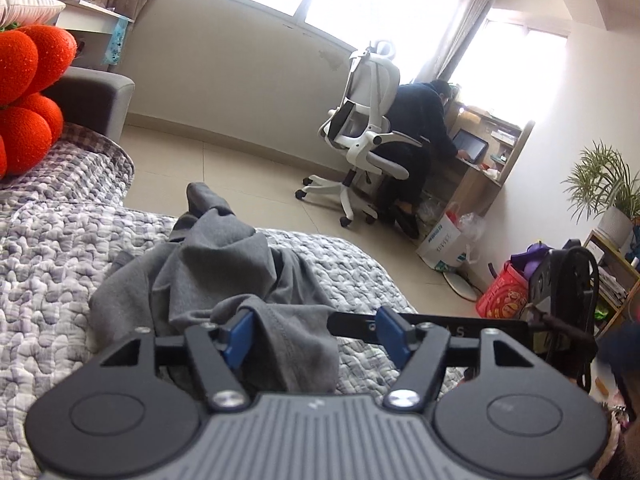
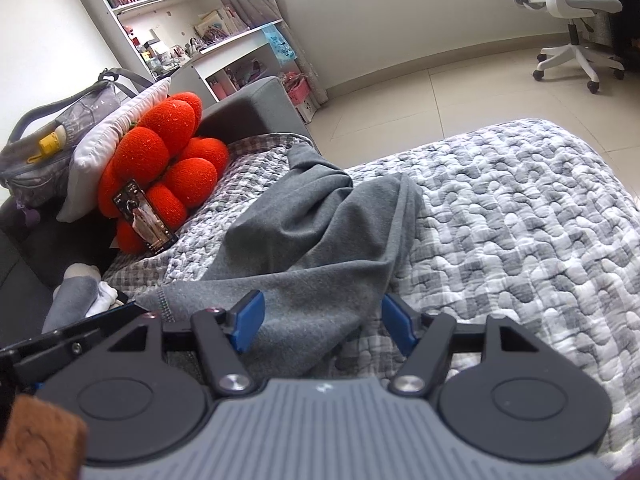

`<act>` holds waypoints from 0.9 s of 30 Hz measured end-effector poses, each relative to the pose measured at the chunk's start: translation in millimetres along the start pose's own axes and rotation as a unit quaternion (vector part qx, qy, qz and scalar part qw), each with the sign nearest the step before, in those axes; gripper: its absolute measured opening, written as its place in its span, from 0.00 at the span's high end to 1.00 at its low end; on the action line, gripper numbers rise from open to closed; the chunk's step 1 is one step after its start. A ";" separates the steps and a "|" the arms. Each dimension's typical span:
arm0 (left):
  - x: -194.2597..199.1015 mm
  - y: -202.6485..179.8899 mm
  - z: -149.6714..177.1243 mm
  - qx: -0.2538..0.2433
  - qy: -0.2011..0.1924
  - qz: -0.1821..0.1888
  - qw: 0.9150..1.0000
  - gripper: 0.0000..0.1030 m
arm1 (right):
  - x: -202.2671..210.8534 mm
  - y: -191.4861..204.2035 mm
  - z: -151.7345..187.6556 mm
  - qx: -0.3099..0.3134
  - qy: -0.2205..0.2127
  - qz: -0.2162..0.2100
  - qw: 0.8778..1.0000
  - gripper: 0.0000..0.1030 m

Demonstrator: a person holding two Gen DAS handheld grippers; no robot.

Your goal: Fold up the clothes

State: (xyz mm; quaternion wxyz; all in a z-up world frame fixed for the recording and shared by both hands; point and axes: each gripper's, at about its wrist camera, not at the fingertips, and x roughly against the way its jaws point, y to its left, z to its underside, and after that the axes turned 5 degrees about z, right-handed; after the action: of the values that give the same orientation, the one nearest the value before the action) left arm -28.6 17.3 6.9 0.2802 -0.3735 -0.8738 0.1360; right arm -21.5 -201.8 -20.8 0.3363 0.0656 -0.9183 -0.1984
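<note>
A grey garment (image 1: 224,276) lies crumpled on the quilted grey-and-white bedspread (image 1: 48,264). My left gripper (image 1: 316,332) is open, and a fold of the garment lies between its blue pads (image 1: 240,336). In the right wrist view the same garment (image 2: 312,240) is spread toward the sofa, its stitched hem near my left finger. My right gripper (image 2: 324,322) is open over the garment's near edge, with cloth between the blue pads (image 2: 250,320). Neither gripper is closed on the cloth.
A red plush cushion (image 2: 168,160) with a phone (image 2: 144,216) leaning on it sits on the grey sofa (image 2: 248,112). A person sits in a white office chair (image 1: 364,120) at a desk (image 1: 488,168). Bags (image 1: 504,292) and a plant (image 1: 604,188) stand right.
</note>
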 end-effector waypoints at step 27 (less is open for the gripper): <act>5.5 44.4 -7.6 0.049 -0.002 -0.117 0.992 0.20 | -26.1 25.4 0.4 0.001 0.015 -0.011 1.000 0.33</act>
State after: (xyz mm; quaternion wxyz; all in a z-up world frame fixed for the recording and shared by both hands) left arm -1.6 51.9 -4.7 0.3102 -0.2543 -0.9044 0.1454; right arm -1.5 -171.8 -26.1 0.3481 0.0792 -0.9125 -0.1998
